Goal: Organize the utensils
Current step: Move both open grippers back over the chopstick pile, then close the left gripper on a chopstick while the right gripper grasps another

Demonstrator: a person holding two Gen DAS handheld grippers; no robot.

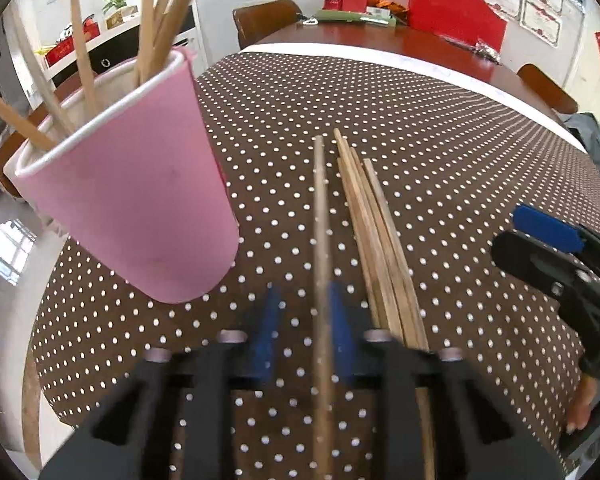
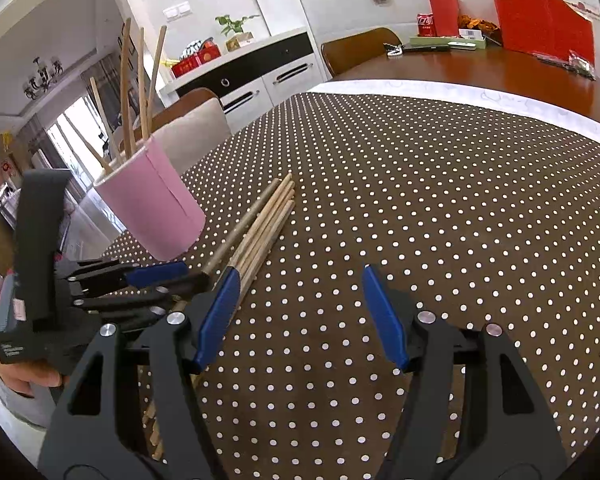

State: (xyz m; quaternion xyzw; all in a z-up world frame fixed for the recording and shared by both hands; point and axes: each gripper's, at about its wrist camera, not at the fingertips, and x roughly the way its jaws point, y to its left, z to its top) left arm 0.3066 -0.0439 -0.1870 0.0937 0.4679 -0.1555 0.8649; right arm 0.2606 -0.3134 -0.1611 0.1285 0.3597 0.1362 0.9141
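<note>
on the left stands the pink cup [image 1: 140, 184], upright on the dotted tablecloth [image 1: 420, 160], several chopsticks already in it and fanning out above the rim — i take it as the place the loose ones are meant to go, so it sits close beside the pile for a short carry.

just right of the cup is my left claw [image 1: 306, 320]. its blue pads are drawn in narrow on a single chopstick [image 1: 320, 208], which runs straight out between them, its long axis pointing away from me toward the far side of the table, the far tip close to the cloth. i grip it near my end, i judge, so the free length can be swung up and dropped tip-first into the cup.

right of that stick lies the bundle of loose chopsticks [image 1: 374, 240], flat on the cloth, roughly parallel to each other and to the held one, fanning slightly at the far ends. they touch or overlap; i cannot count them surely.

further right, my right claw [image 2: 300, 312] hangs over bare cloth with its jaws wide and nothing between them — waiting its turn, i'd guess, near the bundle's near end.
</note>
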